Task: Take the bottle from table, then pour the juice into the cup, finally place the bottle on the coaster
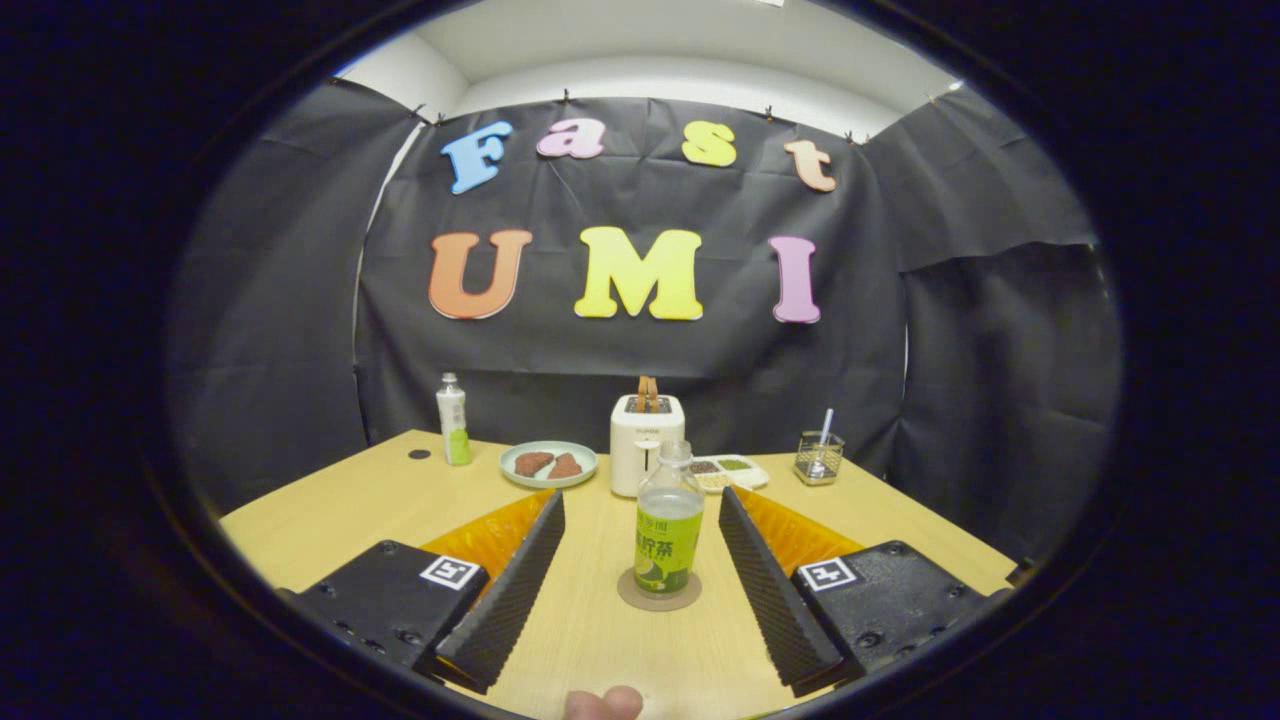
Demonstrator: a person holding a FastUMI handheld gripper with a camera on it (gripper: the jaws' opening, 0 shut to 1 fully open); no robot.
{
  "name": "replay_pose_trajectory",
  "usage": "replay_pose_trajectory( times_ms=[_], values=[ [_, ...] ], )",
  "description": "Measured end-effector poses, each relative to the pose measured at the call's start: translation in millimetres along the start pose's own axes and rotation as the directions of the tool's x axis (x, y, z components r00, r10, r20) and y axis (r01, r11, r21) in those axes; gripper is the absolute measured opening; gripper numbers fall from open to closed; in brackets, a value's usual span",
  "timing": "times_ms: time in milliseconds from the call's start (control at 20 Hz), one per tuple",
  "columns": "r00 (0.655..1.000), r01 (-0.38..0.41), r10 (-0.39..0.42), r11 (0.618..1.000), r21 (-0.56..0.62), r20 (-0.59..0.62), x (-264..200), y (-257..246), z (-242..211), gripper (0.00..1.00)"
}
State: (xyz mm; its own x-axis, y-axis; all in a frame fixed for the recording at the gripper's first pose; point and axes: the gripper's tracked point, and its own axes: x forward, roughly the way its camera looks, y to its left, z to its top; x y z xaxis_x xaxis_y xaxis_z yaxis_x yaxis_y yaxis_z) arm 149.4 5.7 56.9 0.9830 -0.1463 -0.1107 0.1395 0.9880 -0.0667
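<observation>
Far desk [330,510], left to right: small bottle [453,419], plate [549,464] with two brown pieces, white toaster [646,443], compartment tray [732,472], wire holder [819,457]. Near centre: juice bottle [668,535], uncapped, upright on round coaster [658,593]. Gripper [640,515]: fingers spread wide, bottle between them, touching neither.

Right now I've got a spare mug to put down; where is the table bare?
Bare wood lies left of the plate, around the far bottle, and right of the holder. It's crowded along the back: plate, toaster, tray. The open gripper flanks the bottle on its coaster.
</observation>
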Motion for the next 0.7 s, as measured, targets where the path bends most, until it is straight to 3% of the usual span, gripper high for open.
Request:
replay_pose_trajectory(
  times_ms=[400,700],
  values=[
    [0.997,-0.032,0.031,0.999,0.016,0.066,-76,4,10,1.0],
    [0.989,-0.098,0.09,0.993,0.065,0.121,-123,6,-3,1.0]
  ],
)
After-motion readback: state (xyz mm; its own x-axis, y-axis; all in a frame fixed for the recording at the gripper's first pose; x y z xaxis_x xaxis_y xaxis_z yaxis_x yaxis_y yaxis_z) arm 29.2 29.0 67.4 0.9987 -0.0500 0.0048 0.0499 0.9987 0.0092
